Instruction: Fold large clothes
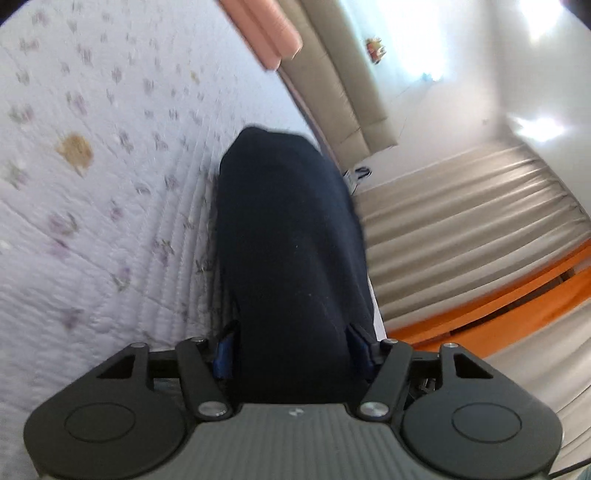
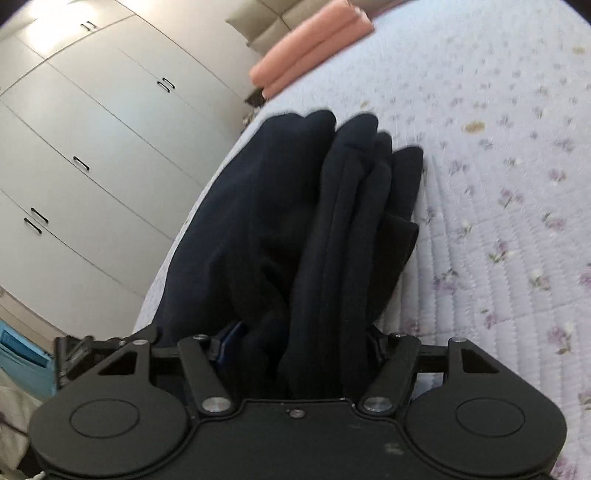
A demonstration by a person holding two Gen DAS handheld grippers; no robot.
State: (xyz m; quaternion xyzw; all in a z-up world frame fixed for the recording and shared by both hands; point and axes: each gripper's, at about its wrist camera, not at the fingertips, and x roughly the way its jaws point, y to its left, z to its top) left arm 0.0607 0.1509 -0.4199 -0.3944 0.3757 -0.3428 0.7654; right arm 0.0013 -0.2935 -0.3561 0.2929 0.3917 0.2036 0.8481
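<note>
A dark navy garment (image 1: 288,236) fills the space between my left gripper's fingers and hangs over the flowered bedspread (image 1: 92,184). My left gripper (image 1: 291,343) is shut on the cloth; its fingertips are hidden by it. In the right wrist view the same navy garment (image 2: 314,229) is bunched in several thick folds over the bedspread (image 2: 498,184). My right gripper (image 2: 299,343) is shut on those folds, with only a blue pad (image 2: 231,339) showing at the left.
A rolled pink blanket (image 1: 269,29) (image 2: 310,48) lies at the head of the bed by a beige headboard (image 1: 347,85). Beige curtains (image 1: 461,221) and an orange frame (image 1: 498,295) are to the right. White wardrobe doors (image 2: 92,147) stand left of the bed.
</note>
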